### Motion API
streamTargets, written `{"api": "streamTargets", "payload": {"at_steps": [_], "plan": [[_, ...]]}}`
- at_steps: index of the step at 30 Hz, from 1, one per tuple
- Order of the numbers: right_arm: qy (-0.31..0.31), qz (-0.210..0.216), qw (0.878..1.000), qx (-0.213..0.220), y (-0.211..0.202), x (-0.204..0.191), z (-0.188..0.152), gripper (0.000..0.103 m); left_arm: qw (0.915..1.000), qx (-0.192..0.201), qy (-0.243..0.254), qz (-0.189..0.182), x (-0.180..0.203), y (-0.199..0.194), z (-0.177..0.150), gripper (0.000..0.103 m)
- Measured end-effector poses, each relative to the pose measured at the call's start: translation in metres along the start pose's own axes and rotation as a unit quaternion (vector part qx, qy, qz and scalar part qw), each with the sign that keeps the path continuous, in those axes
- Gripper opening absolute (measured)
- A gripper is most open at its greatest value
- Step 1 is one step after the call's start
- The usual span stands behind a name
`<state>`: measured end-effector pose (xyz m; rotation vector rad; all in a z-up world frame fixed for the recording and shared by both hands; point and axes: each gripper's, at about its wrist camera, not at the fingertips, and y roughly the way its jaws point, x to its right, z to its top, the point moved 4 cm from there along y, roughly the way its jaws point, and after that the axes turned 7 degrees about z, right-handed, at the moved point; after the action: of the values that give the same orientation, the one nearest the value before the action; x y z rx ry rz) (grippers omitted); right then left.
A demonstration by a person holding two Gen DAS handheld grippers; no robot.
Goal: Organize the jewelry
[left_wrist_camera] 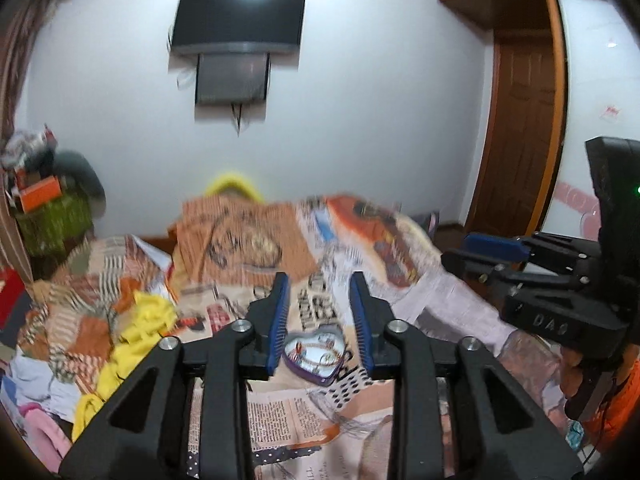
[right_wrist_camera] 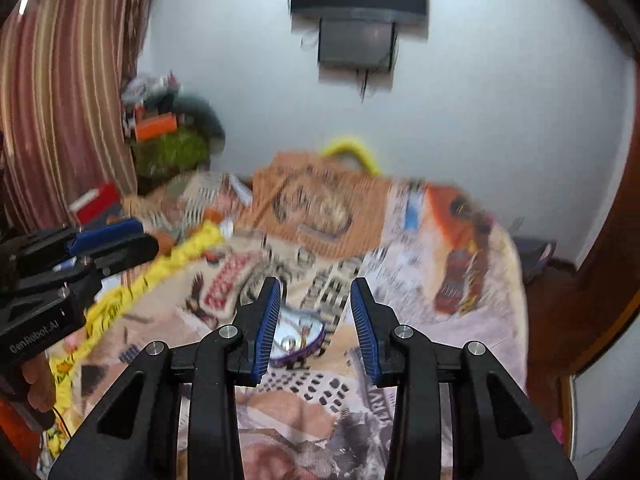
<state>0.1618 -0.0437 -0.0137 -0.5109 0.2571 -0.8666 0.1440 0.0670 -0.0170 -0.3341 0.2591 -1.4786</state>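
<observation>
- Tin (left_wrist_camera: pixel 314 354) sits open on the bed just past both grippers, heart-shaped, jewelry (left_wrist_camera: pixel 316 350) piled inside on its mirror-like bottom.
- Left gripper (left_wrist_camera: pixel 320 300) and right gripper (right_wrist_camera: pixel 316 300) both hang above it, jaws apart, holding nothing.
- Soft blanket (left_wrist_camera: pixel 452 300) under a light tin: I'd guess one nudge tips it and chains spill.
- Both going in together could clash.
- Yellow cloth (left_wrist_camera: pixel 132 332) further left, TV (left_wrist_camera: pixel 238 20) way back. Nothing's blocking.

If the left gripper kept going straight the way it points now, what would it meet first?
Probably the heart-shaped tin holding jewelry, lying on the printed bedspread between and just ahead of the open left gripper. Depth is unclear through the blur; it might pass over it.
</observation>
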Motion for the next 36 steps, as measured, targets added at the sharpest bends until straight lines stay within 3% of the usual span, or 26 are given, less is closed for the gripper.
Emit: {"api": "streamTargets", "payload": {"at_steps": [6,9,11,12,13,14,17,22,36], "plan": [[-0.006,-0.013,0.992,0.124,-0.089,-0.022,0.013,0.033,0.9955,0.095,0.006,0.005,0.017,-0.077,0.009,0.047],[-0.005,-0.017,0.985,0.171,-0.122,-0.032,0.011,0.040,0.9910,0.133,0.007,0.016,0.023,-0.106,0.009,0.065],[0.001,-0.019,0.980,0.196,-0.136,-0.036,0.008,0.054,0.9884,0.150,0.002,0.024,0.025,-0.119,0.007,0.088],[0.003,-0.019,0.979,0.203,-0.139,-0.038,0.007,0.061,0.9873,0.157,-0.002,0.028,0.025,-0.124,0.005,0.093],[0.008,-0.024,0.976,0.216,-0.144,-0.040,0.004,0.075,0.9859,0.164,-0.005,0.034,0.025,-0.128,0.004,0.099],[0.012,-0.030,0.974,0.226,-0.148,-0.041,0.001,0.087,0.9846,0.170,-0.006,0.041,0.025,-0.132,0.003,0.101],[0.012,-0.054,0.968,0.246,-0.151,-0.043,-0.004,0.103,0.9830,0.176,-0.003,0.054,0.025,-0.139,-0.001,0.102],[-0.008,-0.087,0.966,0.242,-0.147,-0.055,-0.005,0.103,0.9825,0.175,-0.003,0.063,0.026,-0.140,-0.005,0.102],[0.009,-0.066,0.970,0.234,-0.162,-0.049,-0.021,0.103,0.9827,0.171,-0.004,0.070,0.031,-0.140,-0.011,0.102]]}}
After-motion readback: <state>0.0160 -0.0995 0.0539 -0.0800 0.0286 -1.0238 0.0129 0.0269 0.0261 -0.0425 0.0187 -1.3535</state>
